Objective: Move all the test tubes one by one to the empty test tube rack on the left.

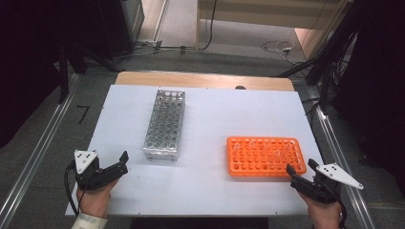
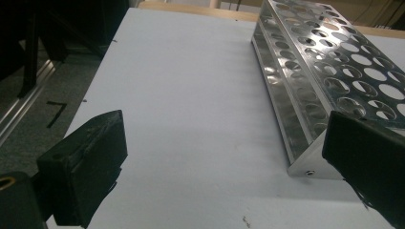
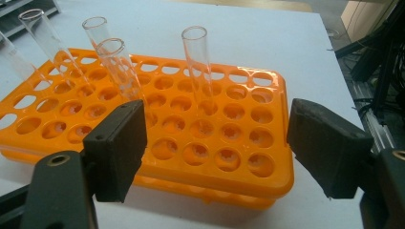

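The right gripper (image 3: 212,148) has its jaws spread wide, grasping nothing, before the orange plastic tube rack (image 3: 191,138); its own view reveals clear glass tubes (image 3: 197,62) standing in it. The left gripper (image 2: 224,162), jaws equally released, faces the perforated metal rack (image 2: 334,71) on the white desk (image 1: 215,119).

The rectangular orange plastic tube rack (image 1: 265,156) carries a regular grid of round holes. The clear glass test tubes (image 3: 198,62) standing in it are colourless. The shiny silver metal rack (image 1: 165,125) shows rows of round holes. The desk (image 1: 215,114) is plain white. Both grippers' jaws are black.
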Action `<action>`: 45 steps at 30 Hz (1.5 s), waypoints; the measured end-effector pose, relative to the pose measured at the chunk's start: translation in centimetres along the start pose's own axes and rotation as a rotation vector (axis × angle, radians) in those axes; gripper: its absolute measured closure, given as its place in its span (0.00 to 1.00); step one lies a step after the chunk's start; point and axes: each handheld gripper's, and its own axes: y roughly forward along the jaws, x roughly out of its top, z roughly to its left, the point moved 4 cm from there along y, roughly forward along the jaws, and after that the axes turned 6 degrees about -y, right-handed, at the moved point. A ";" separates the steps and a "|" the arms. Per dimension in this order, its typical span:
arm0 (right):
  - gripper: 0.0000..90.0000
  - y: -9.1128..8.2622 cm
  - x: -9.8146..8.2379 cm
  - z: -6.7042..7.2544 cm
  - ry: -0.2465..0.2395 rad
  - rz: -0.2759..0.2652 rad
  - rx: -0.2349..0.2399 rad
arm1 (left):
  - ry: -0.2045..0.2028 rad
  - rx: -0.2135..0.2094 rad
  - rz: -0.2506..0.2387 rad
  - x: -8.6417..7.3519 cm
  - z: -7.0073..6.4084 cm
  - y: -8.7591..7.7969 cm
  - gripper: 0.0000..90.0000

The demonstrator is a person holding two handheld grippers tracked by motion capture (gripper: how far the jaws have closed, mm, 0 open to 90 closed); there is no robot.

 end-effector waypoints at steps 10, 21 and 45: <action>0.27 0.5 0.3 0.1 -0.007 0.001 0.011 | 0.005 0.006 0.006 -0.1 0.0 0.1 0.01; 0.33 1.8 0.7 0.4 -0.030 0.013 0.018 | 0.011 0.004 0.013 -0.1 -0.1 0.2 0.01; 0.67 5.2 0.8 0.2 -0.069 0.021 0.029 | 0.014 0.011 0.018 -0.2 -0.1 0.3 0.01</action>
